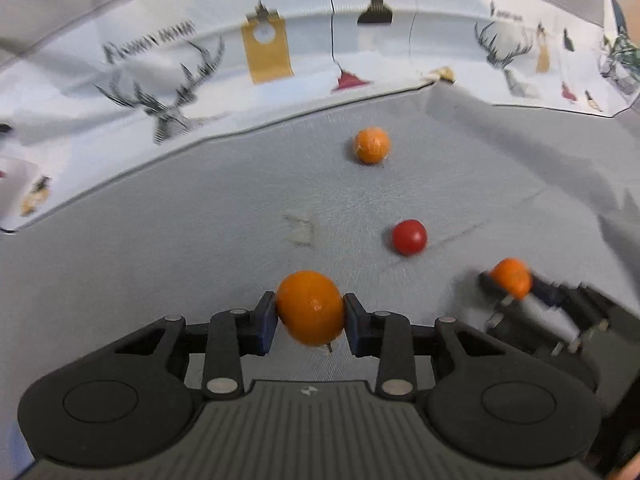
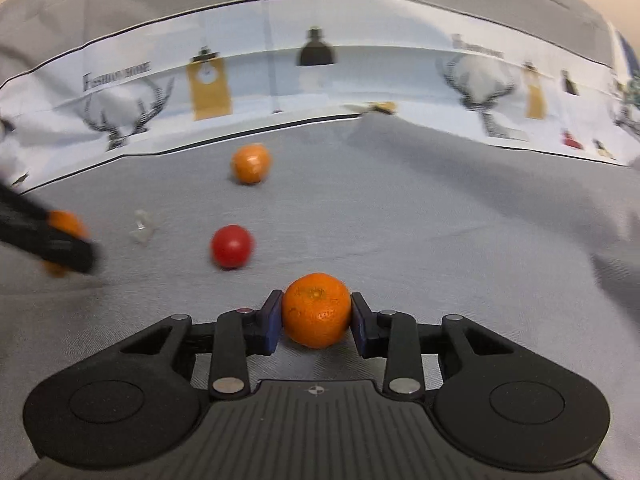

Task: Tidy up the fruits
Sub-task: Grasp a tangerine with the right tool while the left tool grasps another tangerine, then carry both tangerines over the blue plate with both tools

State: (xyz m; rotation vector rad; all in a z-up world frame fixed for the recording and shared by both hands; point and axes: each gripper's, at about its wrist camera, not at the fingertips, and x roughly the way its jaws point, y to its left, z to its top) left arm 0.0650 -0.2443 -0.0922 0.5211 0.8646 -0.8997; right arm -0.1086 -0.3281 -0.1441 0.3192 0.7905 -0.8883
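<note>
Nearest each camera, a gripper pinched one orange between its blue pads. The left gripper [image 1: 310, 312] had its jaws pressed on the left orange [image 1: 310, 307] at its widest part, one pad on each flank. The right gripper [image 2: 316, 314] held the right orange [image 2: 317, 310] the same way, its stem dimple turned towards the lens. Both fruits sat low over the grey cloth [image 1: 200, 216] that covered the counter; whether they touched it could not be told, and the left view was smeared by motion.

A sound grip here was judged to need the pads kept across the middle of the fruit, with only enough pressure to stop a round, smooth-skinned body rolling out. A straight lift before any sideways travel would spare the cloth from dragging.

Farther out, a small red fruit [image 1: 409, 237], perhaps a tomato, lay loose between the two grippers and near the right one. It stood close enough to be knocked by a careless swing. Beyond it, a third orange [image 1: 372, 145] rested near the cloth's far edge, well apart from both hands. Behind rose a white printed panel [image 1: 264, 52] bearing stags and lamps. No bowl or tray for the fruit appeared in either view.
</note>
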